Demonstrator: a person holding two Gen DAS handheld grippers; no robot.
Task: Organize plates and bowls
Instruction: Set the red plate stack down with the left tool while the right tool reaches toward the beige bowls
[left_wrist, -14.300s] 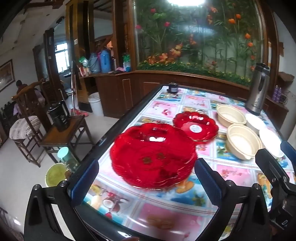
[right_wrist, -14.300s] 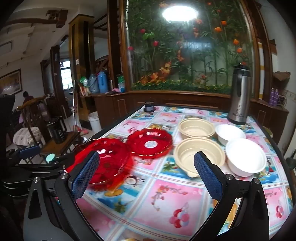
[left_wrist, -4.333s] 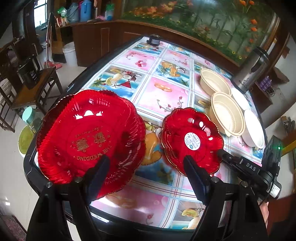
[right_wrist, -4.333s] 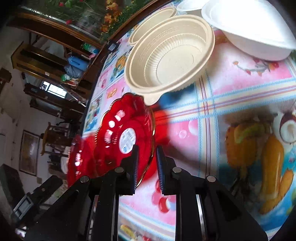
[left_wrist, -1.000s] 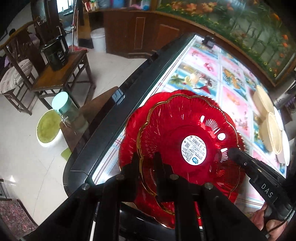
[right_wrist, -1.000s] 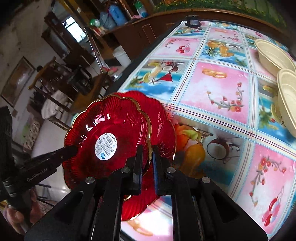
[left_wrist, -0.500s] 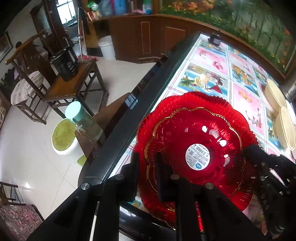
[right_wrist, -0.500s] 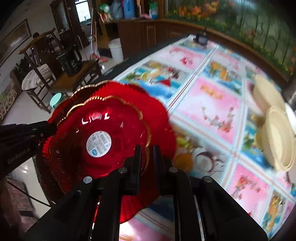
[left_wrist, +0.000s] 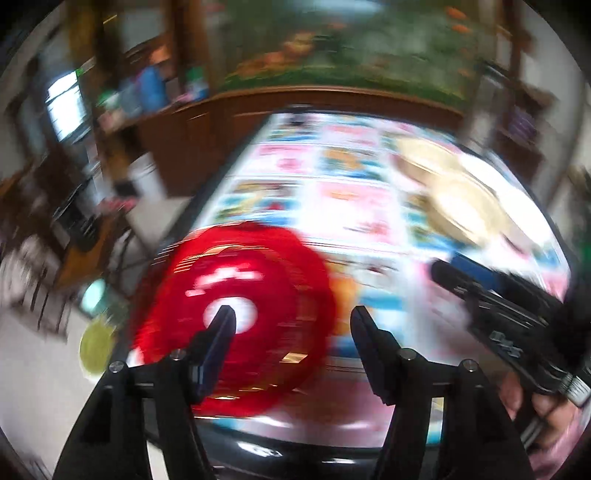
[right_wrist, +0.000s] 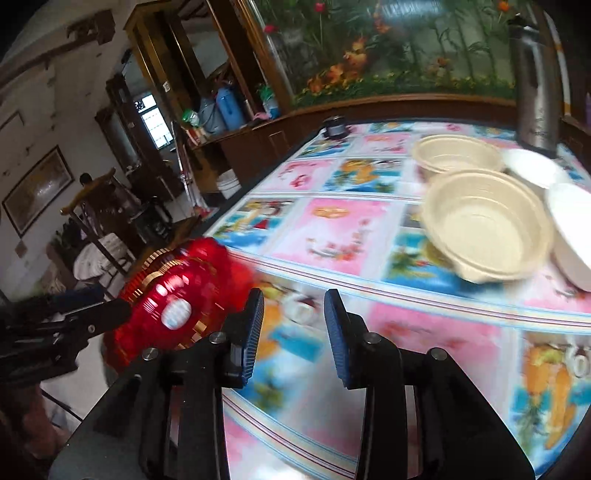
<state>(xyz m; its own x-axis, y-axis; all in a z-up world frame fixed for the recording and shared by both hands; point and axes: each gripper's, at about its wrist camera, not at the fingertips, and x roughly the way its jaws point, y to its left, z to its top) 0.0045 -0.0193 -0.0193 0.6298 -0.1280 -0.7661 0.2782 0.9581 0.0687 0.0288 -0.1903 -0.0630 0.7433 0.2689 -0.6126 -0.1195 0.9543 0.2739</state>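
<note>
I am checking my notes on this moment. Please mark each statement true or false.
1. The red plates are stacked near the table edge. True.
2. The right tool grips a red plate. False: nothing is between its opening jaws.
3. Two beige bowls are on the table. True.
4. The left tool clamps a beige bowl. False: its jaws are opening, pressing on nothing.

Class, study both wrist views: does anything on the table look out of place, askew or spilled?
Nothing looks spilled or broken. The red plates sit stacked at the table's near corner, seemingly jutting past its edge, though blur hides how far. The beige bowls and white bowls stand upright, unstacked.
</note>
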